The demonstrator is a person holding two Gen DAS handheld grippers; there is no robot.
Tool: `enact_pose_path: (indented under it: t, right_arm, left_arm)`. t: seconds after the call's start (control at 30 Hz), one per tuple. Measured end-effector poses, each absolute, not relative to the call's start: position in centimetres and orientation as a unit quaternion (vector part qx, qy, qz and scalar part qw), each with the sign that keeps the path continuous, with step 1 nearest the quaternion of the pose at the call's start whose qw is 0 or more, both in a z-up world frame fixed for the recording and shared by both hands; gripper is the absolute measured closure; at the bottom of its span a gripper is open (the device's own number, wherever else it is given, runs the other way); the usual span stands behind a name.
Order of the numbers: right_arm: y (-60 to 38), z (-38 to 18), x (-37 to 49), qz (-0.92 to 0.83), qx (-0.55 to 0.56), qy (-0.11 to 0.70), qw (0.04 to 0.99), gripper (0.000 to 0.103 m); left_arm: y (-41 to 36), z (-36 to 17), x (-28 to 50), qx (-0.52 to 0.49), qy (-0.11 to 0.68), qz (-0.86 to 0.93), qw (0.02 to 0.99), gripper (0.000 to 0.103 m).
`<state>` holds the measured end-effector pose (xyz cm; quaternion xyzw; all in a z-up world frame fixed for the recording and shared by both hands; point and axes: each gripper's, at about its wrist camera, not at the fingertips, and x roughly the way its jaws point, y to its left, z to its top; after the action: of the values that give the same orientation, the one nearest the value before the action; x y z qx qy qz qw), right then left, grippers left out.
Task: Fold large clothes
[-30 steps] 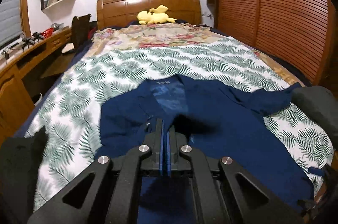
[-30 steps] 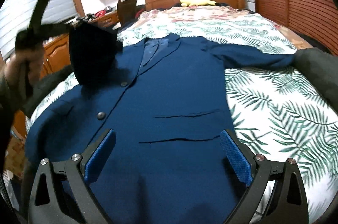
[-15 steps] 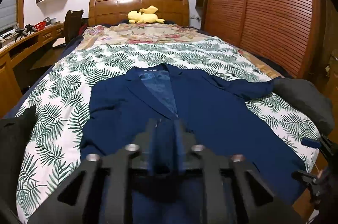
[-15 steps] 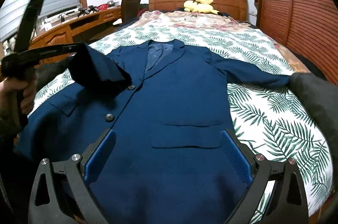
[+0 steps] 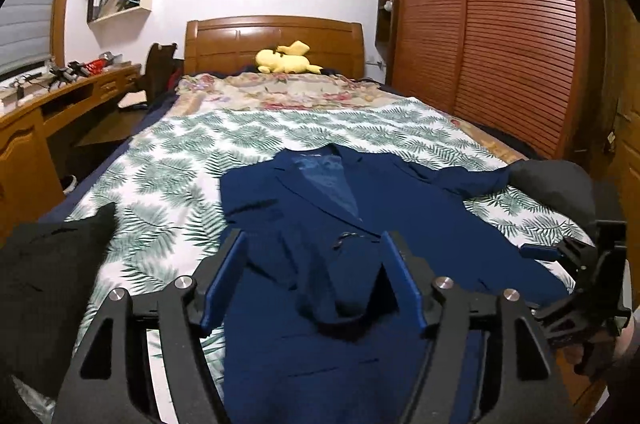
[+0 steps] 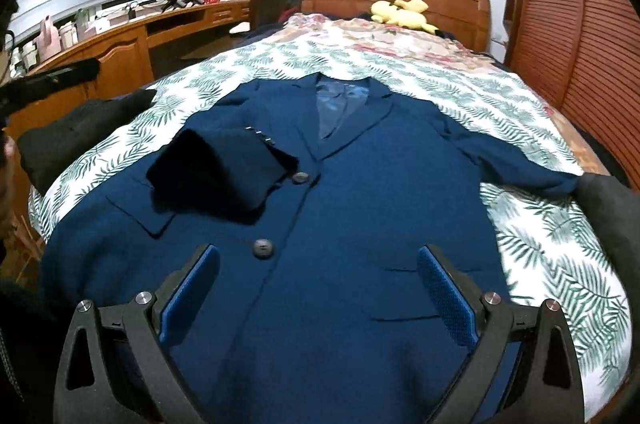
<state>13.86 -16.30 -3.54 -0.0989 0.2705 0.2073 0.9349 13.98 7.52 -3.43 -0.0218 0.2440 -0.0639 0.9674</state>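
Navy blazer [image 6: 360, 208] lies flat, front up, on the leaf-print bedspread [image 6: 560, 256]. 1 sleeve [image 6: 224, 168] is folded in across the chest, the other sleeve [image 6: 516, 160] stretched out to a grey garment [image 6: 608, 216]. Left gripper [image 5: 316, 280] jaws spread wide, holding nothing, above the blazer. Right gripper [image 6: 316, 284] likewise wide, nothing held.
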Motion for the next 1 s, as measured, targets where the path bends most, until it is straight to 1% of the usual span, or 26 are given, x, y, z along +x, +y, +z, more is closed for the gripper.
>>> enact_pose_path:
  t: [0.07,0.17,0.23,0.27,0.33,0.4,0.43,0.47,0.53,0.57,0.6,0.63,0.7,0.8,0.9,1.0]
  right_arm:
    - [-15.2,-3.7,14.0,0.214,-0.107,0.273,0.932,0.004]
    - [-13.6,-4.0,14.6,0.230,-0.119,0.279,0.925,0.012]
    - [-12.5,-4.2,15.4,0.245,-0.125,0.286,0.918,0.021]
    - [-12.1,-4.3,15.9,0.251,-0.127,0.288,0.915,0.023]
    - [-11.0,-4.6,17.0,0.262,-0.134,0.292,0.910,0.030]
    - [-10.1,-5.1,18.3,0.270,-0.137,0.298,0.905,0.035]
    - [-9.7,-5.2,18.9,0.273,-0.139,0.301,0.903,0.041]
    - [-9.3,-5.5,19.6,0.277,-0.139,0.306,0.900,0.044]
    - [-8.4,-6.1,21.3,0.271,-0.151,0.314,0.897,0.057]
    - [-8.2,-6.3,22.0,0.267,-0.157,0.317,0.896,0.061]
    - [-7.9,-6.5,22.7,0.262,-0.162,0.321,0.895,0.067]
    - [-7.7,-6.7,23.4,0.260,-0.166,0.324,0.894,0.078]
    - [-7.5,-6.9,24.2,0.262,-0.171,0.325,0.892,0.093]
    - [-8.0,-6.8,24.4,0.257,-0.174,0.312,0.898,0.097]
    - [-9.4,-5.8,23.7,0.248,-0.165,0.283,0.912,0.097]
    - [-10.7,-4.8,22.8,0.233,-0.182,0.256,0.920,0.097]
  left_arm:
    - [8.3,-3.4,13.3,-0.017,0.241,-0.057,0.969,0.033]
    - [9.3,-3.4,12.7,-0.014,0.240,-0.053,0.969,0.033]
    - [9.8,-3.5,12.4,-0.013,0.243,-0.050,0.969,0.033]
    - [10.2,-3.5,12.2,-0.013,0.242,-0.049,0.969,0.033]
    - [10.6,-3.5,11.9,-0.016,0.240,-0.048,0.969,0.033]
    - [11.1,-3.2,11.8,-0.023,0.236,-0.048,0.970,0.033]
    - [11.2,-3.2,11.8,-0.025,0.233,-0.046,0.971,0.033]
    - [11.3,-3.1,11.8,-0.025,0.231,-0.044,0.972,0.033]
    - [11.5,-3.0,11.7,-0.026,0.228,-0.041,0.973,0.033]
    - [11.5,-3.0,11.7,-0.027,0.226,-0.041,0.973,0.033]
    - [11.6,-3.0,11.7,-0.027,0.226,-0.041,0.973,0.033]
    - [11.6,-3.1,11.7,-0.027,0.226,-0.039,0.973,0.033]
    - [11.7,-3.1,11.8,-0.028,0.226,-0.038,0.973,0.033]
    - [11.6,-3.1,11.7,-0.027,0.225,-0.038,0.973,0.033]
    - [11.5,-3.0,11.7,-0.027,0.221,-0.036,0.974,0.033]
    - [11.6,-3.1,11.9,-0.032,0.220,-0.032,0.974,0.033]
